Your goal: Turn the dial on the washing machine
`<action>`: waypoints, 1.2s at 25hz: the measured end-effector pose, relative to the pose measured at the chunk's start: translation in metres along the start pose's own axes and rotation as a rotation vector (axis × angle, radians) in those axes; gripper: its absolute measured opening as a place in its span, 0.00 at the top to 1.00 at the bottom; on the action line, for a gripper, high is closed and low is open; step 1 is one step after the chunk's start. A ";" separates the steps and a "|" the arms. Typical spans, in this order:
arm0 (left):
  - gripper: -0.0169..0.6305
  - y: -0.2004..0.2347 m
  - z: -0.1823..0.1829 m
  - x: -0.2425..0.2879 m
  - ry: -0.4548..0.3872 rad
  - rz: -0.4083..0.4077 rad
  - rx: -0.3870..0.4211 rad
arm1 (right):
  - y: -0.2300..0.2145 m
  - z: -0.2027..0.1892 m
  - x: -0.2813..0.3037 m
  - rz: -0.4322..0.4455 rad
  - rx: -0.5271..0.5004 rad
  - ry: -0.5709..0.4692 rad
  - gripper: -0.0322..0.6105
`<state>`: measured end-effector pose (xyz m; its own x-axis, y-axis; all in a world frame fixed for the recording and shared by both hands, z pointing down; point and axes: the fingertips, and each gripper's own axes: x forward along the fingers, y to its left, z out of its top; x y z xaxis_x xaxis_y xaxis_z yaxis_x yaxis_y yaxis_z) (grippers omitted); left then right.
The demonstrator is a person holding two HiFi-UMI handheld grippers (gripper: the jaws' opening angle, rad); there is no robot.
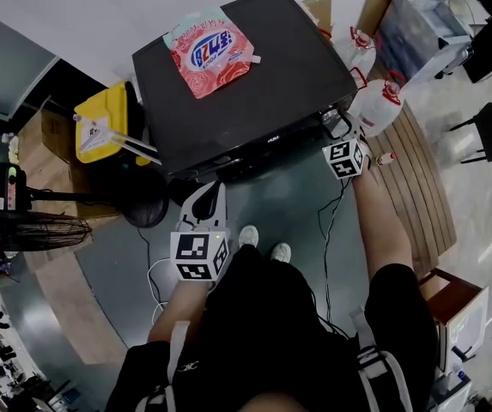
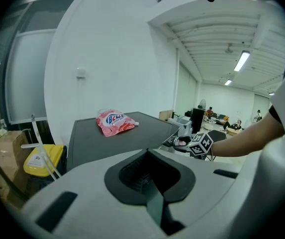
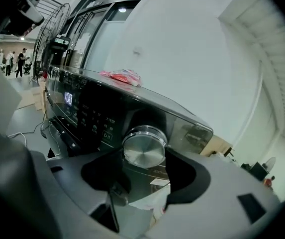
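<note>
At 9 o'clock in the head view a black floor fan stands beside the grey floor. Cardboard boxes and a yellow bin lie beyond it, below a white wall.

The left hand-held gripper hangs at 6 o'clock of the washing machine, apart from it, its jaws pressed together on nothing.

The machine's flat black worktop carries a pink detergent pouch toward its 11 o'clock corner.

The right hand-held gripper is at the front panel near the machine's 4 o'clock corner. Its jaws stand wide apart, with the silver dial just ahead between them; whether they touch it is unclear.

At 3 o'clock, white jugs with red caps sit by a wooden platform, with a black stool beyond.
</note>
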<state>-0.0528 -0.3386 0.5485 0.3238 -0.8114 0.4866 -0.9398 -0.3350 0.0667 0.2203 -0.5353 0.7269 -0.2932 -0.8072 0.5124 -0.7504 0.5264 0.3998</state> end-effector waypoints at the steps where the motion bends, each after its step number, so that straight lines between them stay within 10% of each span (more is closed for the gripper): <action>1: 0.97 0.000 0.000 0.001 -0.001 0.000 0.000 | 0.000 0.000 0.000 0.005 0.007 -0.004 0.55; 6: 0.97 -0.002 0.000 0.003 0.002 -0.006 0.001 | 0.001 -0.001 0.000 0.038 0.088 -0.018 0.55; 11: 0.97 -0.002 0.000 0.004 0.005 -0.006 0.001 | 0.000 -0.006 0.003 0.216 0.506 -0.055 0.55; 30: 0.97 -0.015 0.007 0.003 -0.002 -0.012 0.007 | -0.006 0.003 -0.025 0.076 0.558 -0.128 0.57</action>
<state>-0.0370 -0.3387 0.5429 0.3348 -0.8083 0.4844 -0.9353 -0.3477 0.0663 0.2302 -0.5197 0.7093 -0.4017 -0.8166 0.4145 -0.9131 0.3916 -0.1134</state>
